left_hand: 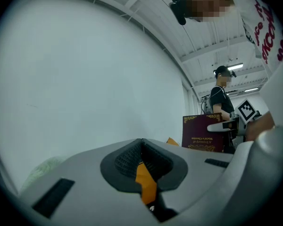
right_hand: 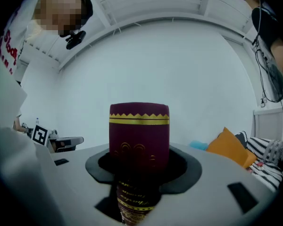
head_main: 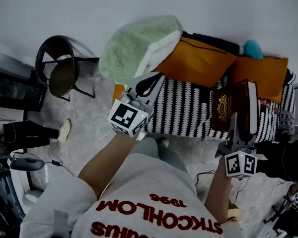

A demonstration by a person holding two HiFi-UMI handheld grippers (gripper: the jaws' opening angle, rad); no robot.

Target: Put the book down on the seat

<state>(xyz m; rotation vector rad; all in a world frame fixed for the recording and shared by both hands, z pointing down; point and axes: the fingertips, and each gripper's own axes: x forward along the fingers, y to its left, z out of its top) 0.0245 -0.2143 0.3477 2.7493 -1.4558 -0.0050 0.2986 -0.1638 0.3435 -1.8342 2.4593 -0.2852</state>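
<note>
The right gripper (head_main: 235, 133) is clamped on a maroon book (head_main: 232, 105), which it holds upright, probably to carry it in over the striped sofa seat (head_main: 181, 108), which it has not yet met. The left gripper (head_main: 148, 86) has its jaws together on nothing and looks spare. Orange cushions (head_main: 198, 61) and a green blanket (head_main: 134, 46) crowd the back, while the seat's front looks free. A black chair (head_main: 59, 68) stands well apart.
</note>
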